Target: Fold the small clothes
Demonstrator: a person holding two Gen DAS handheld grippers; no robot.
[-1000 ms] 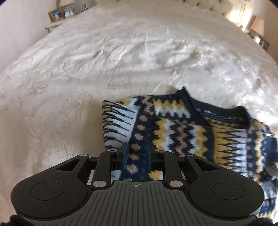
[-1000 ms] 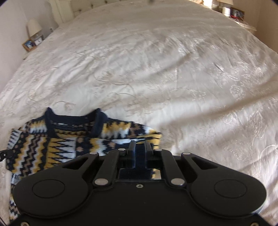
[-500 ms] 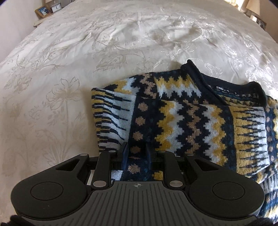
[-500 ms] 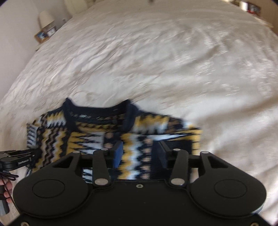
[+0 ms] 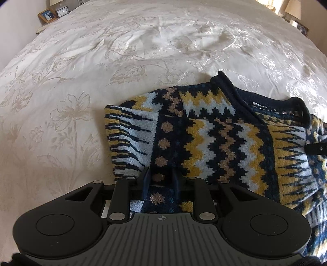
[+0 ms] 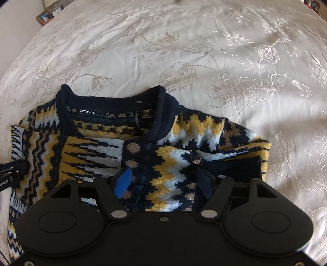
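A knitted sweater (image 5: pixel 214 139) in navy, yellow and white zigzags lies on the cream bedspread (image 5: pixel 122 51), collar away from me and both sleeves folded across its front. My left gripper (image 5: pixel 161 179) is shut on a narrow fold of the sweater's left sleeve, low over the garment. In the right wrist view the sweater (image 6: pixel 98 151) fills the middle, its navy collar (image 6: pixel 114 98) on top. My right gripper (image 6: pixel 163 180) hovers over the right folded sleeve; its jaws are opening, and the knit beneath lies free of the pads.
The embroidered bedspread (image 6: pixel 224 51) spreads far beyond the sweater on all sides. A picture frame (image 5: pixel 48 15) and a small clock (image 5: pixel 62 12) stand on a nightstand at the far left. A lamp (image 5: pixel 293 8) stands at the far right.
My right gripper has opened, let go of the sleeve edge and sunk closer over the sweater. My left gripper has come down with its sleeve fold, then stayed still.
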